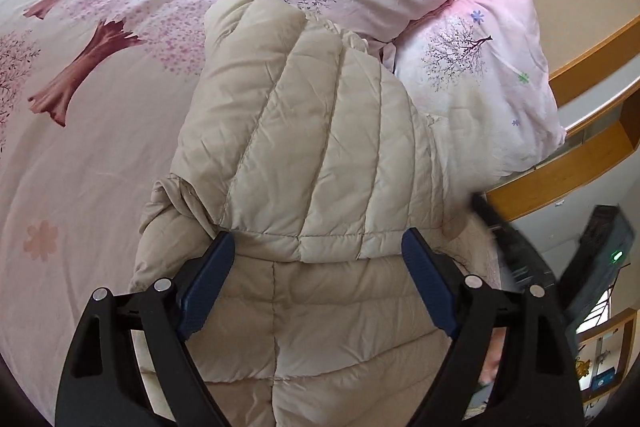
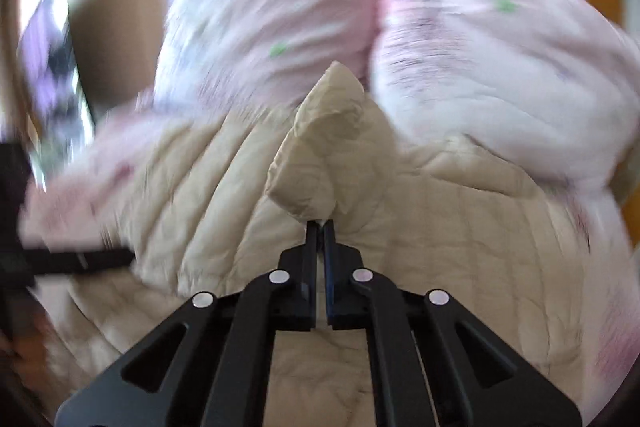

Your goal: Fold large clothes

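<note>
Left wrist view: left claw spread wide, straddling the beige puffer jacket mid-frame, pads not pressing. Jacket lies on the bed, one quilted panel already folded over the body, so I'd judge it partly folded, more folds left. Pillows crowd the upper right; wooden bed frame at right edge.

Right wrist view, blurred: right claw clamped on a pinched corner of the jacket at frame centre, lifted. Pillows sit close behind, limiting room.
</note>
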The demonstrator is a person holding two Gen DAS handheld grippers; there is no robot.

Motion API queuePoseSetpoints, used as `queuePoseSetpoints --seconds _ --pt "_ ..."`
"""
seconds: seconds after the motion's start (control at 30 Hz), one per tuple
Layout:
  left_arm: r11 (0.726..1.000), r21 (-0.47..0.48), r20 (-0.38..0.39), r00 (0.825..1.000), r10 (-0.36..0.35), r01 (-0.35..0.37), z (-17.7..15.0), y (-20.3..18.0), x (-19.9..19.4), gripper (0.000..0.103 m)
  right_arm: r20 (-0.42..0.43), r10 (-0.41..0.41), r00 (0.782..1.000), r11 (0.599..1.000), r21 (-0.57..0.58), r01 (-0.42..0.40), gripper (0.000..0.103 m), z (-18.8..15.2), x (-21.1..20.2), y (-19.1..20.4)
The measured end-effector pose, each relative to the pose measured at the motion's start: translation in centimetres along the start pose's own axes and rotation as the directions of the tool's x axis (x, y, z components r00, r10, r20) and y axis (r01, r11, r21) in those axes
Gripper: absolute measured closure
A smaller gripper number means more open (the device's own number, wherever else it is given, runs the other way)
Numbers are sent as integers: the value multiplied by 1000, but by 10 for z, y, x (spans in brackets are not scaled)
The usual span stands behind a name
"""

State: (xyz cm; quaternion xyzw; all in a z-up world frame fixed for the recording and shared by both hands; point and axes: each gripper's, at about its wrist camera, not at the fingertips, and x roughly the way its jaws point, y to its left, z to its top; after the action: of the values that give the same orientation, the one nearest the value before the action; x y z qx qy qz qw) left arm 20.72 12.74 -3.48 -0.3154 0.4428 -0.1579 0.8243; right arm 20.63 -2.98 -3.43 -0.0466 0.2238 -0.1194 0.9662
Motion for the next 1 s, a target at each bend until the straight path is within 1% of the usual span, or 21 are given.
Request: queuePoseSetpoints --seconds 0.07,0.13,0.17,0.2,0.23,0.27,0.3,0.33,0.37,0.4,0.5,0.53,0.6,0.63,0.67,0.7,0.77,0.8,0.87,0.93,1.0 --pt "1000 12 3 1000 7 -7 -1 -1 0 17 44 20 999 988 155 -27 99 3 -22 -36" --pt "1000 24 4 1000 15 -15 -2 -2 0 17 47 23 999 961 275 -35 99 -2 -34 -68" --pt "999 32 1 1000 23 -23 -3 -3 0 17 26 27 999 945 326 -34 97 -8 -35 -83" --pt "999 37 -4 1000 26 -26 -3 -4 -1 17 -14 54 998 931 361 -46 93 -15 -31 -97" --pt "999 41 -6 1000 24 -24 -4 -5 -3 17 -41 92 995 922 380 -69 92 -19 -27 -105" --pt "999 47 -1 1000 12 -12 -4 -6 -8 17 -67 138 988 906 411 -99 82 -25 -24 -115" --pt "999 54 5 1000 4 -4 -4 -8 -12 17 -85 170 982 889 442 -115 60 -31 -22 -124" --pt "998 69 17 1000 -2 1 -5 -10 -18 17 -94 204 974 861 490 -133 48 -37 -21 -137" --pt "995 95 35 999 3 -7 -6 -13 -26 16 -87 230 969 832 534 -150 38 -41 -20 -147" --pt "992 122 52 998 17 -24 -8 -16 -32 16 -77 263 962 790 589 -169 37 -45 -19 -161" --pt "973 207 103 991 82 -102 -16 -26 -49 12 -61 303 951 714 676 -184 38 -49 -13 -181" --pt "962 237 119 987 107 -133 -19 -29 -54 9 -65 301 951 706 686 -176 39 -48 -10 -184" --pt "945 273 138 979 147 -180 -25 -34 -58 6 -79 298 951 709 686 -165 49 -45 0 -182" --pt "936 289 146 975 166 -203 -29 -36 -59 5 -86 306 948 705 689 -165 52 -44 7 -182" --pt "926 306 150 972 183 -222 -32 -37 -59 4 -89 314 945 703 691 -169 61 -44 10 -181" --pt "920 316 149 970 192 -230 -34 -38 -59 4 -102 327 939 705 688 -171 75 -43 17 -179" --pt "915 321 140 968 207 -243 -36 -36 -58 4 -125 332 935 717 677 -164 97 -42 25 -175" --pt "916 316 136 968 212 -246 -38 -34 -58 4 -112 325 939 723 670 -170 97 -39 22 -173" --pt "921 303 147 967 208 -245 -41 -27 -62 5 -51 264 963 759 627 -175 97 -34 0 -168" --pt "918 294 164 960 227 -268 -44 -19 -67 5 0 211 977 787 594 -170 97 -31 -23 -165" --pt "919 275 164 956 243 -281 -46 -10 -70 5 0 172 985 800 583 -140 97 -35 -33 -166"
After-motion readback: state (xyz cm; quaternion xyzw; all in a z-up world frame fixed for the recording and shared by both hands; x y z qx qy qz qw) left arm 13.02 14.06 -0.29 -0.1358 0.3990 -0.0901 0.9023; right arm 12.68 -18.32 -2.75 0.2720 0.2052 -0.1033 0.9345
